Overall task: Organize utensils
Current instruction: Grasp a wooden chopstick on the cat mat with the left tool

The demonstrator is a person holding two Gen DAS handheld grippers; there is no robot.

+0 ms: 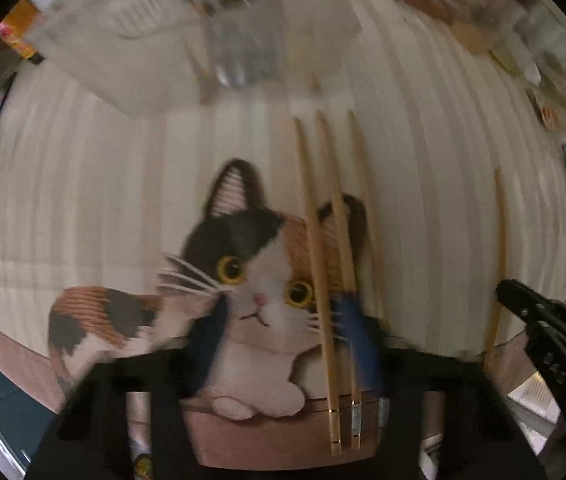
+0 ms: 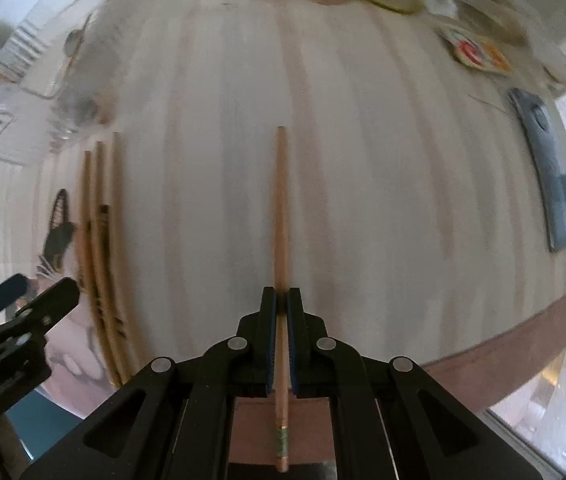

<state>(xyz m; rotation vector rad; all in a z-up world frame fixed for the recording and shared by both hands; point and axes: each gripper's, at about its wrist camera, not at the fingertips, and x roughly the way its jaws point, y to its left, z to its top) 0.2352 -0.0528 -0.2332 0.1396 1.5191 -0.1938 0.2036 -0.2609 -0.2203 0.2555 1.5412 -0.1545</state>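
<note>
A pale, ribbed fabric placemat with a woven calico cat [image 1: 251, 280] covers a brown wooden tabletop [image 2: 523, 344]; its surface runs in soft lengthwise ridges, blurred by motion in both views.

Right gripper [image 2: 281, 312]: black plastic w/ blue ridged pads [image 2: 270, 336], fingers nearly together & clamped on a single slim, round light-wood chopstick [image 2: 281, 208]. The stick runs straight ahead between the pads, thin tip forward over the mat, its butt end w/ a greenish band pointing back toward the camera. Seen from the left wrist cam, the same stick [image 1: 499, 256] stands well apart, to the right of the others, w/ the right gripper's black finger tip beside it.

Left gripper [image 1: 283, 344]: black frame, blue pads [image 1: 357, 332] spread wide, holding nothing. Its fingers flank the cat's body.

Count: 4 chopsticks in all. A set of three matching light-wood chopsticks [image 1: 337, 264] lies side by side, roughly parallel, across the cat's right ear & face, metal-look bands at their near ends; the right-most pad overlaps them in view, contact unclear.

Beyond the mat's far edge, a clear plastic utensil organizer tray [image 1: 155, 40] holds blurred silvery cutlery. A dark blue-grey flat object [image 2: 551, 176] lies at the mat's right side, too smeared to identify.
</note>
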